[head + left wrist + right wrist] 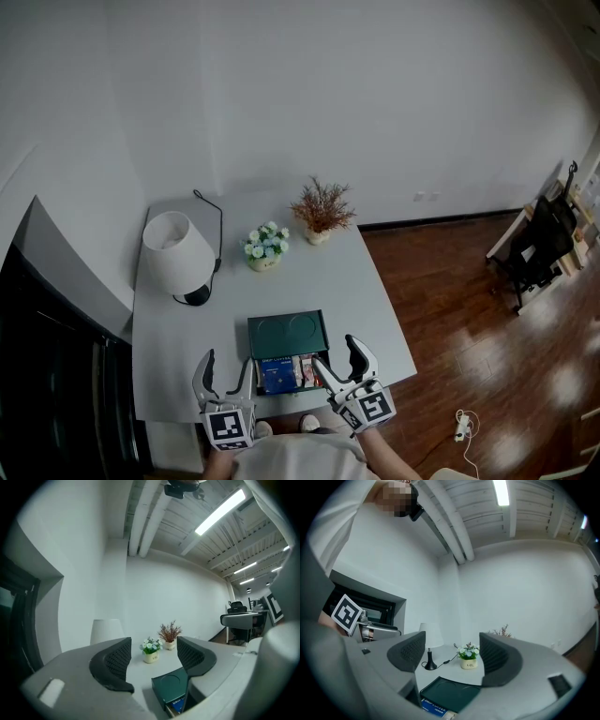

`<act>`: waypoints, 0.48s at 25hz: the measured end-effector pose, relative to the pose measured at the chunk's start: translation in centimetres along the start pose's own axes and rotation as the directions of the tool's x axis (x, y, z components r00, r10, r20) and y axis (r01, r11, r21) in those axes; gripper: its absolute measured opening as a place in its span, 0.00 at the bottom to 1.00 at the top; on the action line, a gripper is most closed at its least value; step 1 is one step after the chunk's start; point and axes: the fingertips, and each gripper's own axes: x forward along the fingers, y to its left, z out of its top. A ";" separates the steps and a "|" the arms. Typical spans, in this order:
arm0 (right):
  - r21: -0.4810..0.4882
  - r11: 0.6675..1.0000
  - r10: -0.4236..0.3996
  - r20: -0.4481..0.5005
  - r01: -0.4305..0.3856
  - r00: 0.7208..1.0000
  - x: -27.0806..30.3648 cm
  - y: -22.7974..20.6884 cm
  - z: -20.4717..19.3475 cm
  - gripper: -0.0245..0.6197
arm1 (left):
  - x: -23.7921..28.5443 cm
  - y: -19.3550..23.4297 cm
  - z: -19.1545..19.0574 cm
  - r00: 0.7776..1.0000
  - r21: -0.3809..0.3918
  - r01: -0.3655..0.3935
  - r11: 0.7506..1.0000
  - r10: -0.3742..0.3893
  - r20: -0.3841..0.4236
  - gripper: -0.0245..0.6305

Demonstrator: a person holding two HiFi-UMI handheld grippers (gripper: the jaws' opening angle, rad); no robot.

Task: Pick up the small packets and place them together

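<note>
White table (pixel 366 281) carries a green box (pixel 287 336) at its near edge. Over it hover the left gripper (pixel 228 371) and the right gripper (pixel 337 357), jaws apart, both empty. The small packets (pixel 302 369) lie crowded inside the box, so I think a jaw may catch the wall or lift two at once.

The floor (pixel 450 300) is glossy wood, the table (pixel 366 291) smooth and matt, the lampshade (pixel 175 255) matt and cloth-like.
</note>
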 end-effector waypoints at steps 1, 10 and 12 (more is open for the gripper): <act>-0.002 1.000 -0.001 0.003 0.001 1.000 0.0 0.0 0.0 0.58 | 0.0 0.2 -0.4 1.000 0.001 -0.005 1.000 0.005 -0.014 0.50; 0.074 0.996 0.068 -0.186 -0.055 0.980 0.5 0.4 -4.6 0.58 | 0.0 -0.1 -0.4 0.998 -0.062 0.048 0.997 -0.046 0.030 0.52; 0.164 0.985 0.109 -0.307 -0.060 0.946 0.7 0.6 -8.2 0.58 | 0.0 -0.2 -0.8 0.998 -0.062 0.055 0.997 -0.054 0.021 0.52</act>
